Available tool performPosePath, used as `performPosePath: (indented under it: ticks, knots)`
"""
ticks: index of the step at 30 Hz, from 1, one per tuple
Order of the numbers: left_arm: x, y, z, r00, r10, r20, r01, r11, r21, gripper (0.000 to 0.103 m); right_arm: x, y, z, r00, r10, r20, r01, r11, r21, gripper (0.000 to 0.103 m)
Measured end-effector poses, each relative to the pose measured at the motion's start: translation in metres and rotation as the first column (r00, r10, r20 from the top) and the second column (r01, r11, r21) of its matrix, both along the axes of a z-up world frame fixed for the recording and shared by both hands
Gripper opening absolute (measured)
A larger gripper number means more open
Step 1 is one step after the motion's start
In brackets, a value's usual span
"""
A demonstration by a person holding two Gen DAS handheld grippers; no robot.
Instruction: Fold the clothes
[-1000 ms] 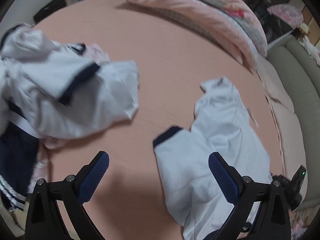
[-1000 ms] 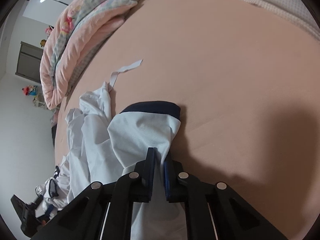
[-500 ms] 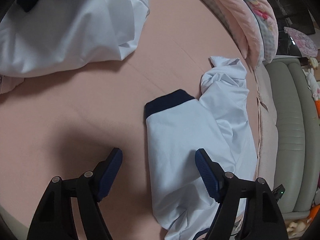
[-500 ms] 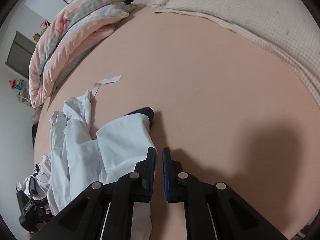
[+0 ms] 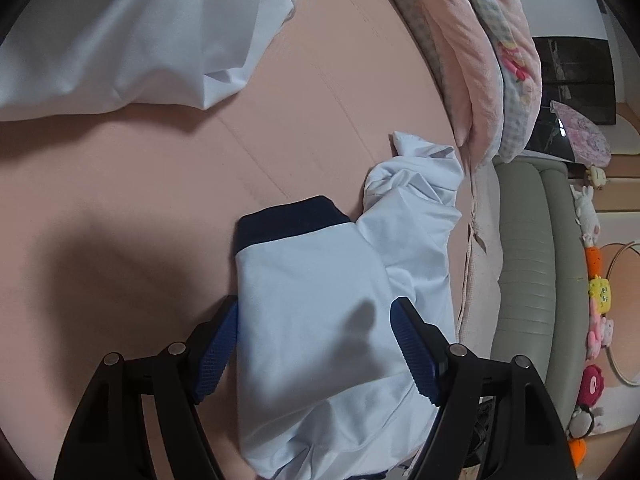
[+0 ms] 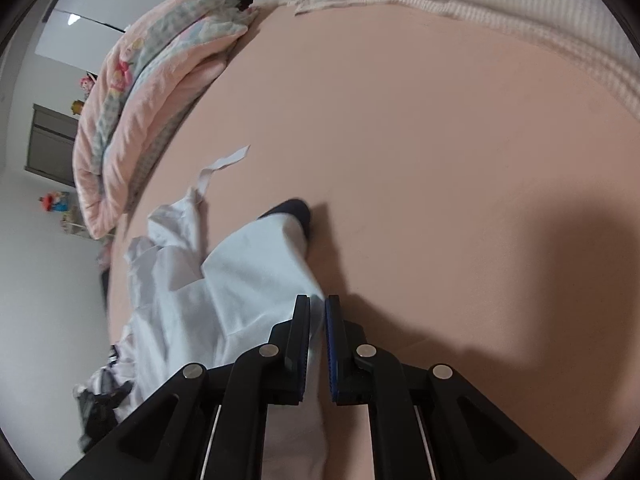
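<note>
Shirt [image 5: 320,300], white with navy cuff [image 5: 288,220], spread on pink bed sheet [image 5: 140,208] near its sofa-side edge | left gripper [image 5: 316,340] spread wide, straddling sleeve | right gripper [image 6: 317,332] pinched on shirt edge | bare sheet ahead; second white garment [image 5: 140,40] well apart; folded quilt [image 5: 492,60] along far edge.

A shirt [image 5: 320,320] was laid on the bed [image 5: 160,208], its sleeve cuff [image 5: 288,220] pointed away. A second garment [image 5: 132,36] was spread behind, leftward. A folded quilt [image 5: 488,52] was piled along the far edge.
</note>
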State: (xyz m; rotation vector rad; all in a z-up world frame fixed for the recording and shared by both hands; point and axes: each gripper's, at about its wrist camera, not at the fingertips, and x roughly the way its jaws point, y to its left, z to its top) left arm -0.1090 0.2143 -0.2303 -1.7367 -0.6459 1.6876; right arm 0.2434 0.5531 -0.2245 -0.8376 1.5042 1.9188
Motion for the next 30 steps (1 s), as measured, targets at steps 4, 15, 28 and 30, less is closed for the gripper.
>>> performPosePath:
  ticks: [4, 15, 28, 30]
  knots:
    - [0.002, 0.001, -0.016, 0.995, 0.058, 0.08, -0.062, 0.997, 0.053, 0.037, 0.002, 0.001, -0.003, 0.995, -0.009, -0.096, 0.003, 0.998, -0.063, 0.047]
    - [0.004, 0.002, -0.025, 0.993, 0.085, 0.08, -0.09, 0.994, 0.064, 0.017, -0.019, 0.017, -0.015, 0.985, -0.005, -0.172, -0.016, 0.992, -0.121, 0.058]
    - [0.021, 0.035, 0.041, 0.912, -0.154, -0.381, 0.028, 0.948, -0.317, 0.006, -0.037, 0.001, 0.003, 0.991, 0.038, 0.126, -0.05, 0.994, 0.093, 0.0]
    - [0.019, 0.034, 0.045, 0.906, -0.166, -0.389, 0.03, 0.943, -0.331, 0.004, -0.05, -0.008, 0.017, 0.966, 0.073, 0.248, -0.125, 0.972, 0.201, 0.0]
